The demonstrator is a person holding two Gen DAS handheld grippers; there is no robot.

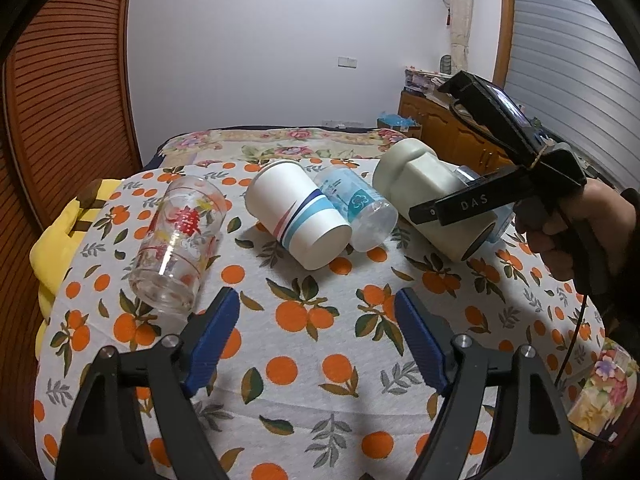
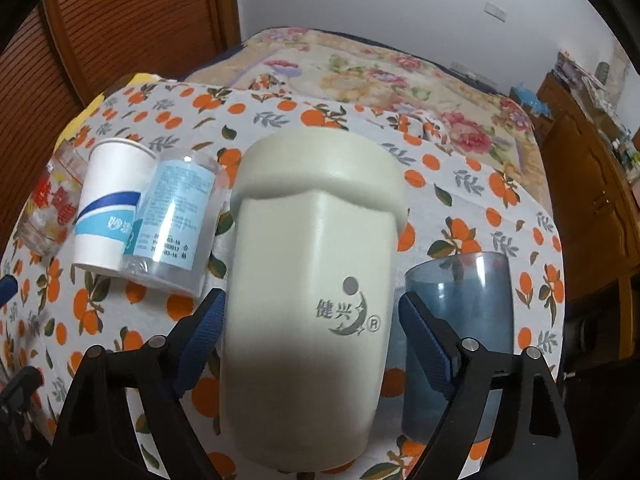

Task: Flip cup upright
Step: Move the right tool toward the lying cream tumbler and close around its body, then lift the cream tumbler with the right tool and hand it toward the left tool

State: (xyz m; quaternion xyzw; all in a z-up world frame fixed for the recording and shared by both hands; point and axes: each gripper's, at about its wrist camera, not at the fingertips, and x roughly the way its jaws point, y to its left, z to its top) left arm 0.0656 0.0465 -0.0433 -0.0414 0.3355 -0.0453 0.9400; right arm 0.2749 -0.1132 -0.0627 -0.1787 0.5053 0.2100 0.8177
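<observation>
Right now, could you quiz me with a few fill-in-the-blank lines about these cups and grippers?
1. The right gripper has the ____-coloured cup between its fingers.
2. The left gripper holds ____.
3. The white paper cup with blue stripes lies on its ____.

Missing words: cream; nothing; side

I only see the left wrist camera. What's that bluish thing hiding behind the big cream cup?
Observer: In the right wrist view it is a see-through blue cup, beside the cream cup on its right.
Child: Is the other grabber really squeezing the cream cup?
Observer: It looks so. The right gripper has the cup between its fingers, which sit close against both sides.
Child: Is there a picture on it?
Observer: Yes, a silver moon logo with Chinese characters, on the side facing that camera.
</observation>
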